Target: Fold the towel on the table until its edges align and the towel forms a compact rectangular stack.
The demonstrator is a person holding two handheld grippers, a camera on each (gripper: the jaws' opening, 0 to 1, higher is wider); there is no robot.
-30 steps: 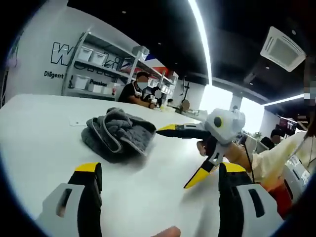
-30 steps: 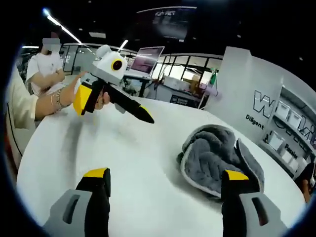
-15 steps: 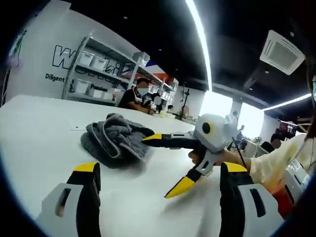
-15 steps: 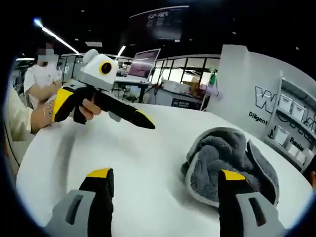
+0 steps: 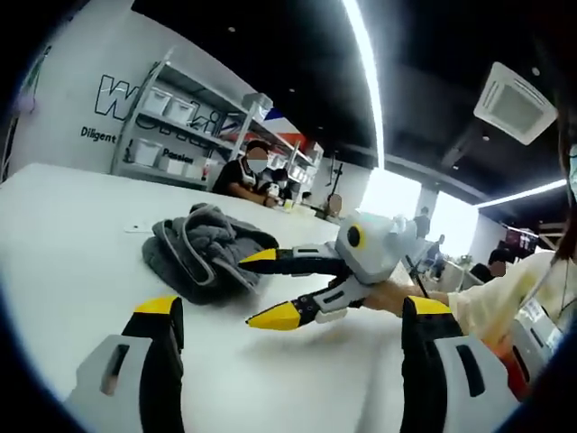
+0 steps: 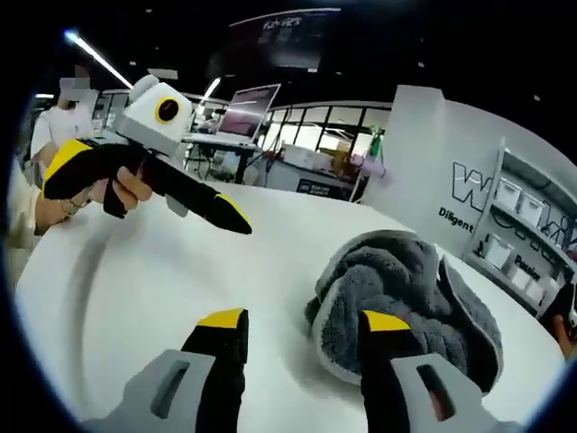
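Grey terry cloth with a pale trim, the towel (image 5: 203, 253) (image 6: 406, 289) lies crumpled in a loose heap on the white table (image 5: 63, 234) (image 6: 135, 280), not yet laid flat, so no edge or corner can be picked out with confidence. The right gripper (image 6: 305, 320) points at the near side of the heap, its yellow-tipped jaws set at a moderate gap with nothing between them; seen from the left gripper view (image 5: 261, 287), its tips lie just beside the towel's near edge. The left gripper (image 5: 293, 307), also empty with jaws wide apart, is held well back from the cloth; from the right gripper view (image 6: 230, 221) only one dark finger is clearly visible. Risk: closing on the bunched mass is likely to catch several layers at once and drag the whole heap instead of lifting a single corner, which would leave the fold misaligned. The far side of the towel is hidden behind its own folds, and whether the right gripper's tips touch the cloth cannot be determined.
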